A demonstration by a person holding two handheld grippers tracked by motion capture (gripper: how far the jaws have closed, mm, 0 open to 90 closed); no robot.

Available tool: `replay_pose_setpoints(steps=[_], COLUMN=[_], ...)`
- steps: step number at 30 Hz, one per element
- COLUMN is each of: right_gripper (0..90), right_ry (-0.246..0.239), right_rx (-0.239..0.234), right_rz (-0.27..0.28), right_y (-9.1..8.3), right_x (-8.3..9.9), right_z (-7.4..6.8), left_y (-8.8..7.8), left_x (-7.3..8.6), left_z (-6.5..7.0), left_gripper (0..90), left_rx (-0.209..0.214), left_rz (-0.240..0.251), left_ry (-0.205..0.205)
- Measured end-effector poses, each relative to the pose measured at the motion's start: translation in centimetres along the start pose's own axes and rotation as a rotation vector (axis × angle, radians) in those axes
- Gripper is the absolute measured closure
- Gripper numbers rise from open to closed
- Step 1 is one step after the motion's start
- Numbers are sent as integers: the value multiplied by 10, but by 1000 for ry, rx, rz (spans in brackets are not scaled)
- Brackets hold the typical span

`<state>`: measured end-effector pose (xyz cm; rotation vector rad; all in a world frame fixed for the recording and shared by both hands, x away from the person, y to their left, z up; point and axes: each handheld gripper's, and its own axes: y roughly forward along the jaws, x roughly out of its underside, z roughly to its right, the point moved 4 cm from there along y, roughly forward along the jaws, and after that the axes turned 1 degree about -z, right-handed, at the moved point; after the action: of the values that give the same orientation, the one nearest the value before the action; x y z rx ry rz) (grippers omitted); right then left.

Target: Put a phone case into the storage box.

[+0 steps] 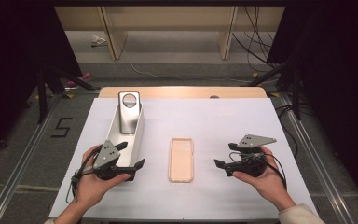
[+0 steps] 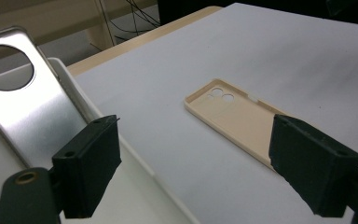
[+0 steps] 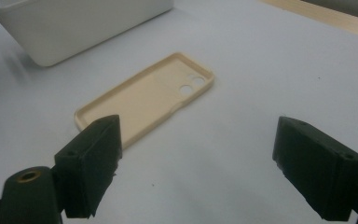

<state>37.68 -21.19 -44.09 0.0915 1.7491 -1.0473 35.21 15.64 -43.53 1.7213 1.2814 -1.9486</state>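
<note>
**A:** Walk me through what's in front of you, biggest thing first

**B:** The counter (image 1: 223,121) has a white sheet over it. At the far left stands a long white tray (image 1: 139,135) with a silver phone (image 1: 129,112) leaning inside it, camera ring at the far end. In the middle lies the cream phone case (image 1: 181,159), flat, hollow side up. My left gripper (image 1: 131,169) sits by the near end of the tray, my right gripper (image 1: 223,164) to the right of the case; both are apart from it

**A:** And the jaws?

**B:** Spread wide on both, with nothing between them

**A:** How do you expect the case to handle?

**B:** Very light, I'd say, and bendy: a thin shell with a low rim. Lying flat on the sheet, it gives little to pinch from above. I'd take it across its width, on the two long rims around the middle, or catch one long edge to tip it up. Squeezed hard, it would probably bow

**A:** Which way does it lie?

**B:** Its long axis runs near to far, roughly in line with the tray. The two camera holes (image 3: 192,84) are at the far end, towards the left
</note>
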Motion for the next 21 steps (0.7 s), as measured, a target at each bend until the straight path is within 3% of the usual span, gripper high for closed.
replay_pose_setpoints(steps=[5,8,10,21], right_gripper=[164,164,164,164], right_ry=[10,17,18,10], right_rx=[10,19,21,8], right_rz=[5,7,9,0], right_y=[-5,-7,-8,-4], right_x=[3,4,4,5], right_z=[4,6,7,6], left_y=[8,16,22,69], left_x=[-7,-9,-11,-9], left_z=[18,32,41,77], left_gripper=[188,198,219,239], left_rx=[33,81,107,213], left_rz=[-59,-100,-130,-356], left_ry=[102,144,194,408])
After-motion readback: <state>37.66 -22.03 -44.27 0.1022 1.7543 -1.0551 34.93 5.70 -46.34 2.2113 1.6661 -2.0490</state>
